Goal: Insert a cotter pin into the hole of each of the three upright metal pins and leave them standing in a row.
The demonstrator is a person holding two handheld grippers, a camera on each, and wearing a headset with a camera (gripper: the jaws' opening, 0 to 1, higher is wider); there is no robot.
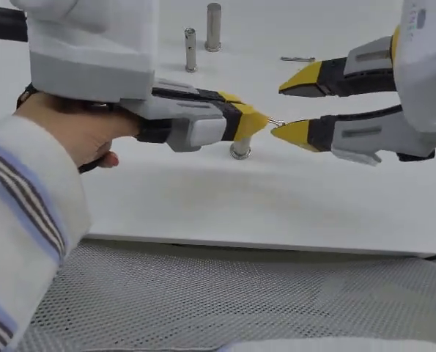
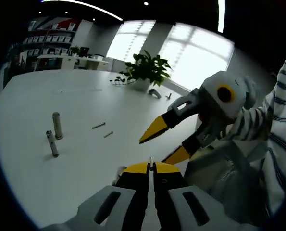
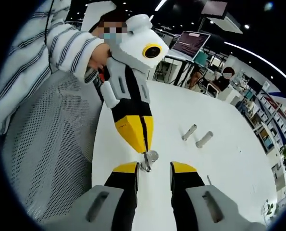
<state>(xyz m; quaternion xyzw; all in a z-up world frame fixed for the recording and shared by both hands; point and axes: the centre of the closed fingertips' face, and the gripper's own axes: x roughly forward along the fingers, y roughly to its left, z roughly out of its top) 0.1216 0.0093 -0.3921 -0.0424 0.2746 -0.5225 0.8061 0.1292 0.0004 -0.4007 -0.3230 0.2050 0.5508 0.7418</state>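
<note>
Left tool (image 1: 260, 122), jaws clamped on a thin silver cotter pin (image 1: 275, 122), hovers above a short upright steel pin (image 1: 240, 150) on the white tabletop (image 1: 203, 198). Right tool (image 1: 278, 110) gapes wide just beside the cotter pin's tip.

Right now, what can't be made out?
Head view: the short steel upright pin nearest the person, its upper part hidden behind the left tongs.
Left gripper view: the thin metal cotter pin in those shut tongs, too small to show its shape.
Right gripper view: that upright pin's hole, too small to see.
</note>
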